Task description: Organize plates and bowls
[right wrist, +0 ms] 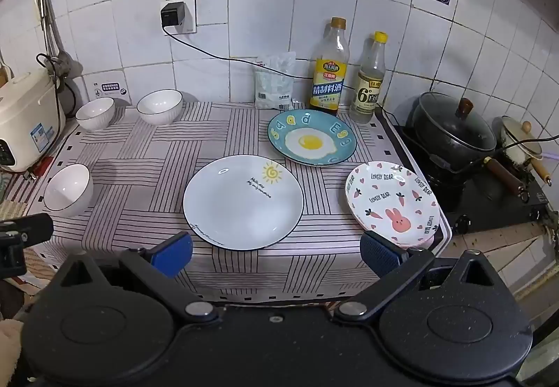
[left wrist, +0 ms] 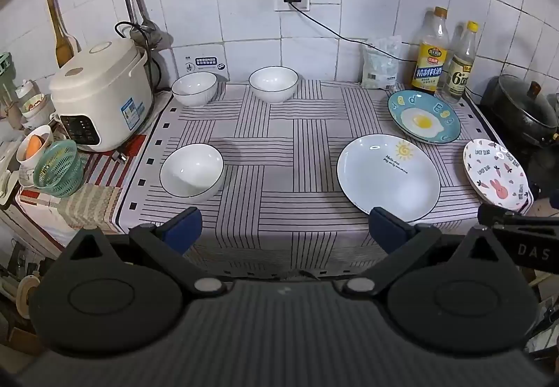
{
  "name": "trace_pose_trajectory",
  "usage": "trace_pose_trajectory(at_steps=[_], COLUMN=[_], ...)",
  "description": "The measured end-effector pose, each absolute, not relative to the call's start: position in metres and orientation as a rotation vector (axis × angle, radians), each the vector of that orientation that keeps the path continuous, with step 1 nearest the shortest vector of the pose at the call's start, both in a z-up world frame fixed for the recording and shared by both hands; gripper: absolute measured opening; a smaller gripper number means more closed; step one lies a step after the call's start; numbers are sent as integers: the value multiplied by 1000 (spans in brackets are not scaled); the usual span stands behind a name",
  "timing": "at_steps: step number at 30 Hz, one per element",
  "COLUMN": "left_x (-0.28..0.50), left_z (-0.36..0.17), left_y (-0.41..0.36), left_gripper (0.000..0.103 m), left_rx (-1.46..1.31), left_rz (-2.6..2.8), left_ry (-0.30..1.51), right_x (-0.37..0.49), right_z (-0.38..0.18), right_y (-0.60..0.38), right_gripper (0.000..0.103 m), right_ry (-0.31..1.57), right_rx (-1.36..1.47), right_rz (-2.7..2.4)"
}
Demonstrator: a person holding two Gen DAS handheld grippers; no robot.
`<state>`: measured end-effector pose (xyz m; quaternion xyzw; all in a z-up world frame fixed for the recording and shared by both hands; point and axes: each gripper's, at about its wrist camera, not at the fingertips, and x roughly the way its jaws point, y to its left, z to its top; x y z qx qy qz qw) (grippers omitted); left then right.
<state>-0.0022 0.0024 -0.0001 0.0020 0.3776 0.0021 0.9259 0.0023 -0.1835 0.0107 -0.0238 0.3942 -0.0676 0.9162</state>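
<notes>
The left hand-held gripper (left wrist: 284, 229) and right hand-held gripper (right wrist: 276, 252) are hovering fully open and empty at the near edge of the surface (left wrist: 279, 142). Bowls (left wrist: 191, 169) are lying far-left of the left one; plates (right wrist: 242, 201) are sitting just ahead of the right one, which is nearer.

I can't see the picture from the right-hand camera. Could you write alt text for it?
Three plates lie on a striped tablecloth: a white sun-print plate, a blue fried-egg plate behind it and a pink rabbit-print plate at the right edge. Three white bowls sit left. The open black, blue-padded claw hovers in front, empty.
</notes>
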Motion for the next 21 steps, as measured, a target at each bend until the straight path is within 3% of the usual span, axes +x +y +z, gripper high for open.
trace_pose_trajectory(at_steps=[21], left_x=[3], left_z=[-5], left_y=[2], left_gripper=[102], left_rx=[12], left_rz=[-1], left_ry=[782], right_x=[7], right_z=[7], right_y=[-182], right_gripper=[103], right_ry=[817], right_rx=[-72], right_rz=[-148])
